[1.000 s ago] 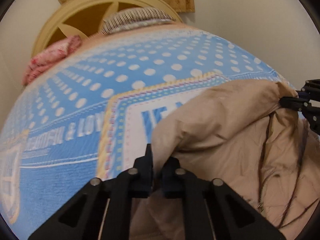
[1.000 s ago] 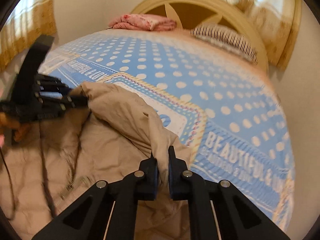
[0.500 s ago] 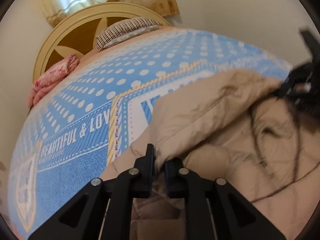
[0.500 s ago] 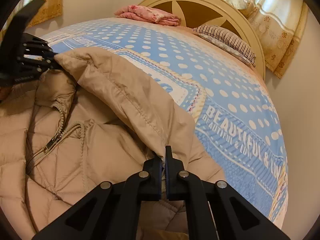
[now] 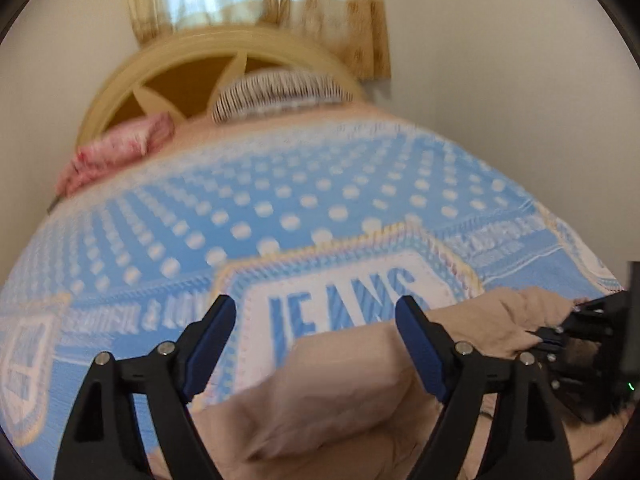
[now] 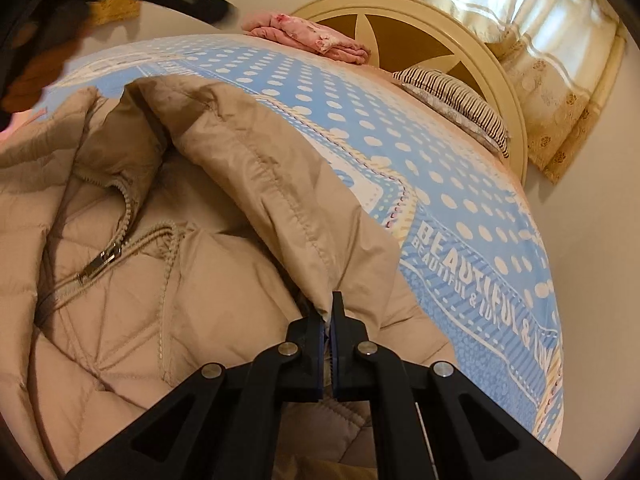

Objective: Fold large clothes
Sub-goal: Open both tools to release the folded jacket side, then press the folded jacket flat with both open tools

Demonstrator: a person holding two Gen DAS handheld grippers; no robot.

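Beige jacket [image 6: 208, 216] hem clamped in right gripper [image 6: 328, 312] jaws, below left gripper [image 5: 316, 320] jaws spread wide

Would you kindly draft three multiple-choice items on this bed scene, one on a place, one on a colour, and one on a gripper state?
1. Where does the pink folded cloth lie?
A. by the headboard
B. on the jacket
C. on the floor

2. What colour is the jacket?
A. navy
B. beige
C. red

3. How do the grippers stand?
A. both open
B. both shut
C. left open, right shut on the jacket

Key: 1 A, the pink folded cloth sits at the bed's head by the headboard. 2 B, the jacket is beige. 3 C, the left gripper is spread wide over the bedspread, while the right gripper pinches a jacket fold.
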